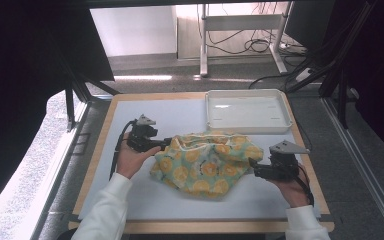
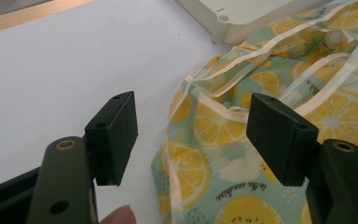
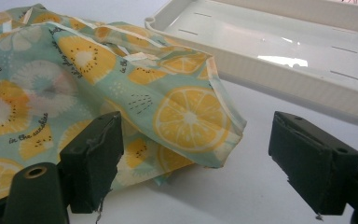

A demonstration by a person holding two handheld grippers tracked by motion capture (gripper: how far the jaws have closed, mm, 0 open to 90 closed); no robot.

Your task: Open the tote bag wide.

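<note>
Cloth: a crumpled fruit-print cloth (image 1: 205,162), mint green with orange and lemon slices and pale ribbon trim, lies bunched in the middle of the white mat (image 1: 180,117).
Tray: a shallow white tray (image 1: 247,111) sits at the far side of the mat, its near rim just beside the cloth's far edge.
Left gripper: the left gripper (image 1: 166,144) lies low at the cloth's left edge; jaws spread wide, and in the left gripper view (image 2: 191,135) the ribbon-trimmed edge sits in the gap between them, neither pad pressing on it.
Right gripper: the right gripper (image 1: 252,165) is at the cloth's right side, jaws also wide apart; in the right gripper view (image 3: 196,161) a folded corner of the cloth pokes into the gap, with bare mat between it and the right-hand pad.
Hands: white sleeves come in from the near edge, one hand behind each gripper.
Table: a wooden border frames the mat.
</note>
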